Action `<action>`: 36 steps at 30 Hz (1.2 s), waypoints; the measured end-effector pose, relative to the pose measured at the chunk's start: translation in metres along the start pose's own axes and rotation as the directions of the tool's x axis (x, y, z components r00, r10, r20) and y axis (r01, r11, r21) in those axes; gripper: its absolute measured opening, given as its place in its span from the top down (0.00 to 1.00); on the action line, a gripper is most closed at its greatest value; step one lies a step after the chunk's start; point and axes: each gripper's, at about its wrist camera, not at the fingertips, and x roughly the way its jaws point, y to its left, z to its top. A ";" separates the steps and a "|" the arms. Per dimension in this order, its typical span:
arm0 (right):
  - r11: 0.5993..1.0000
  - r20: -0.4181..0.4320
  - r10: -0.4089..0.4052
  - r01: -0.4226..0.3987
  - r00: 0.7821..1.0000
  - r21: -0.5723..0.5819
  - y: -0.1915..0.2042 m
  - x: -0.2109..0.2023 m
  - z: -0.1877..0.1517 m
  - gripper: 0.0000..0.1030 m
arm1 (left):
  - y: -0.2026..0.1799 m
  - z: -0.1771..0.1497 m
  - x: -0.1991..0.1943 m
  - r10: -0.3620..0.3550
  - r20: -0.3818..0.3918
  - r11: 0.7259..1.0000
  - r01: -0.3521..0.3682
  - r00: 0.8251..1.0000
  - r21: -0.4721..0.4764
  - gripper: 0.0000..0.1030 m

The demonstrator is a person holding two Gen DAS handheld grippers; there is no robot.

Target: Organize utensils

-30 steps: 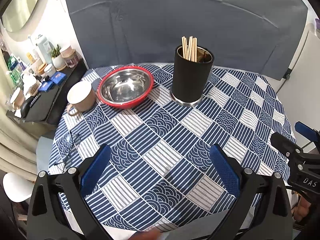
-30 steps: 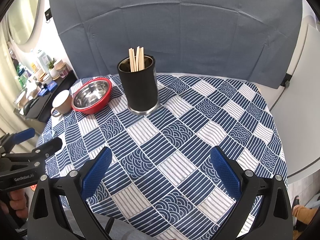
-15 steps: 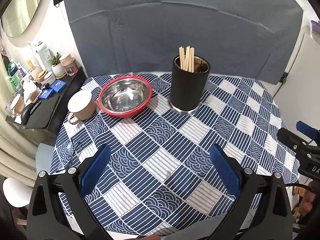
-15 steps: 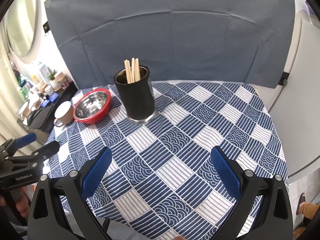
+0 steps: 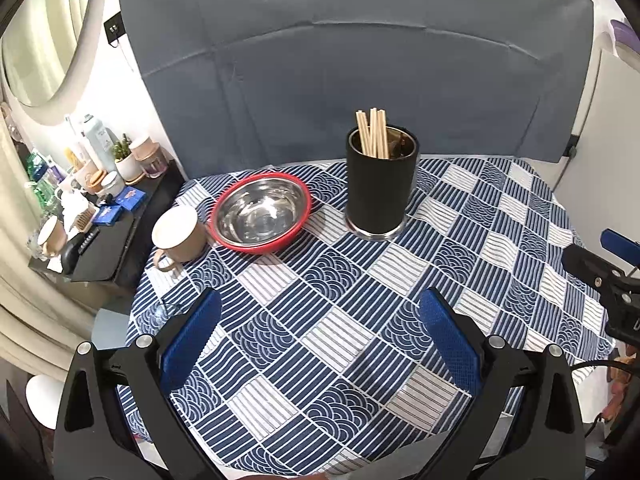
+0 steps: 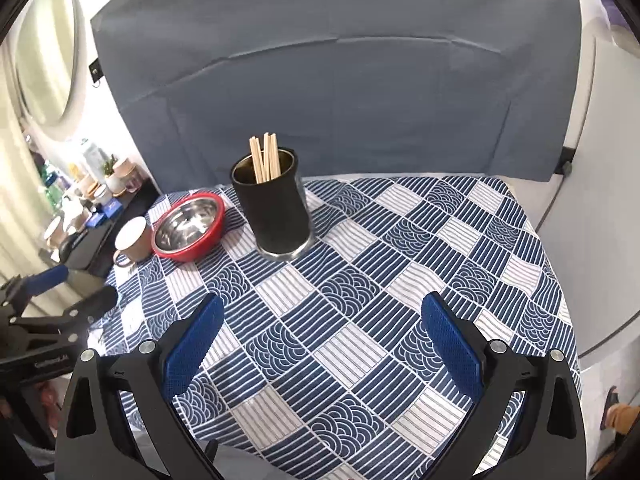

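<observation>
Chopsticks (image 5: 373, 133) standing upright in the black holder (image 5: 380, 192) at the worktop's (image 5: 400, 320) far side, I am holding left gripper (image 5: 320, 332) and right gripper (image 6: 323, 332) spread and empty, judging sorting finished or unstarted, next needing a reach toward the holder.

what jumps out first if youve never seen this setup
The black holder with chopsticks standing in it, at the back middle of the blue patterned tablecloth. Just left of it sits a red bowl with a shiny steel inside, then a beige mug near the table's edge. Both tools, left and right, hang open above the near side.
</observation>
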 end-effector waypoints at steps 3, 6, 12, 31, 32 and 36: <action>0.999 -0.028 -0.041 0.040 0.999 -0.014 0.003 0.004 -0.003 0.08 | -0.002 0.000 0.000 0.011 0.000 1.000 -0.011 1.000 0.008 0.06; 0.996 -0.035 -0.070 0.069 0.997 -0.050 0.010 0.005 -0.005 0.08 | -0.003 -0.001 0.000 0.012 -0.007 1.000 -0.012 1.000 0.012 0.06; 0.993 -0.046 -0.054 0.049 0.997 -0.104 0.022 0.009 -0.009 0.08 | -0.001 -0.004 0.006 -0.001 -0.048 1.000 0.001 0.999 -0.009 0.06; 0.997 -0.069 -0.045 0.041 0.997 -0.064 0.016 0.013 -0.009 0.08 | -0.001 -0.004 0.011 -0.036 -0.061 0.999 0.035 0.997 -0.014 0.06; 0.997 -0.070 -0.045 0.040 0.997 -0.061 0.016 0.013 -0.009 0.08 | -0.002 -0.004 0.011 -0.035 -0.062 0.999 0.034 0.997 -0.013 0.06; 0.998 -0.079 -0.043 0.039 0.996 -0.056 0.015 0.015 -0.010 0.08 | -0.002 -0.005 0.011 -0.042 -0.063 0.999 0.041 0.997 -0.012 0.06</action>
